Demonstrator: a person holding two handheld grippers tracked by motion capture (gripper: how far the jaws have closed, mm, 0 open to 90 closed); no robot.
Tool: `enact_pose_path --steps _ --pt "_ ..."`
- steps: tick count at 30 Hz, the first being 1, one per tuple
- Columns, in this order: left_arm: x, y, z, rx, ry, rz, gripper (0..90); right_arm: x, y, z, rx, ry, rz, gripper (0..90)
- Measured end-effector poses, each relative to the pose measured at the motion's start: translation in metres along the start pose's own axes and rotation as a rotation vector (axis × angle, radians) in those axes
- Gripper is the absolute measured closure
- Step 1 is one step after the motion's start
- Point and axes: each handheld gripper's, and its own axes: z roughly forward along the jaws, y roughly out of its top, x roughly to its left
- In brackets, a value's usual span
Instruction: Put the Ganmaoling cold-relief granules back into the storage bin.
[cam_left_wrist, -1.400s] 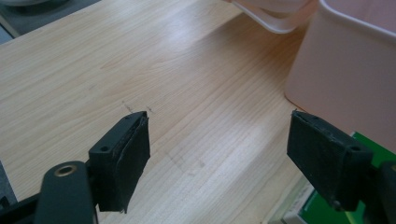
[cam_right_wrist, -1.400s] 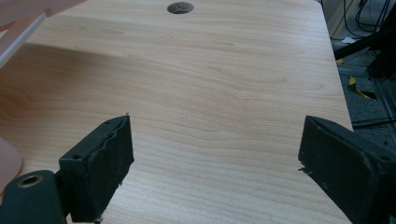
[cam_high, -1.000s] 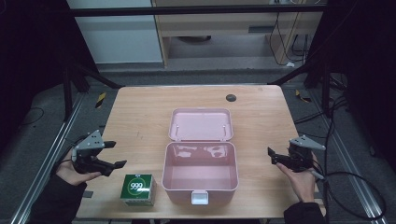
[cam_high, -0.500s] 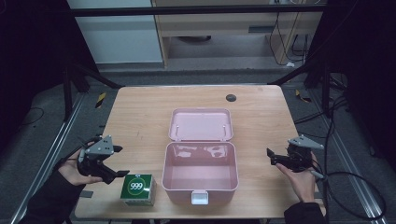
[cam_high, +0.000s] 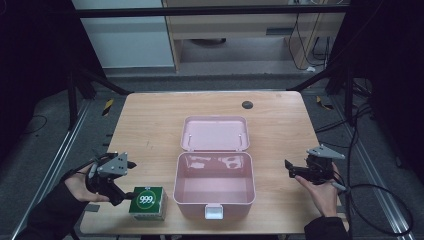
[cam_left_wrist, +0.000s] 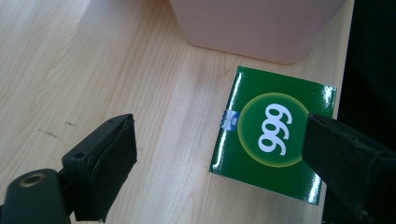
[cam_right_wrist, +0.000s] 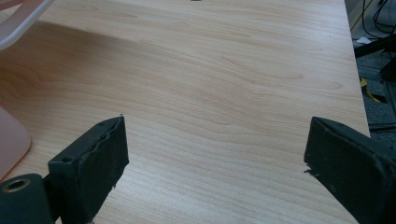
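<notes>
Nearest me, at the table's front edge, my left gripper (cam_high: 127, 182) sits low beside the green 999 box (cam_high: 147, 202). Its jaws have just been opening and now stand wide, with nothing pinched between them. Seen from the left gripper view, the box (cam_left_wrist: 273, 147) lies flat on the wood, glossy green card with a white "999" in a lighter ring; its right-hand corner is hidden behind one black jaw, and the small blue mark at its edge is too small for me to read. I cannot tell whether that jaw touches the box or only overlaps it. The rubber-like pads look matte and slightly worn.

On the right side, my right gripper (cam_high: 295, 170) hovers over bare tabletop, its jaws spread wide and holding nothing; the right gripper view looks between them at pale wood grain. The hand behind it is partly covered by the grey plate.

Between the two grippers stands the pink plastic case (cam_high: 214, 192), open, smooth with rounded corners, a white latch at its front wall. Its lid (cam_high: 215, 134) lies tipped back behind it. The inside shines with reflections.

Farther back on the wooden table (cam_high: 150, 120) is a small dark round disc (cam_high: 247, 104), too small to identify.
</notes>
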Motion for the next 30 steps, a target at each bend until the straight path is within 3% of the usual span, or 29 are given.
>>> enact_pose_path --steps 15,30 --pt "-0.009 0.012 0.011 0.045 -0.057 0.06 7.1 0.0 0.0 0.001 0.009 0.007 -0.006 5.0" --pt "-0.015 0.013 0.029 0.094 -0.088 0.077 6.9 0.001 -0.001 0.003 0.027 0.011 -0.016 3.9"
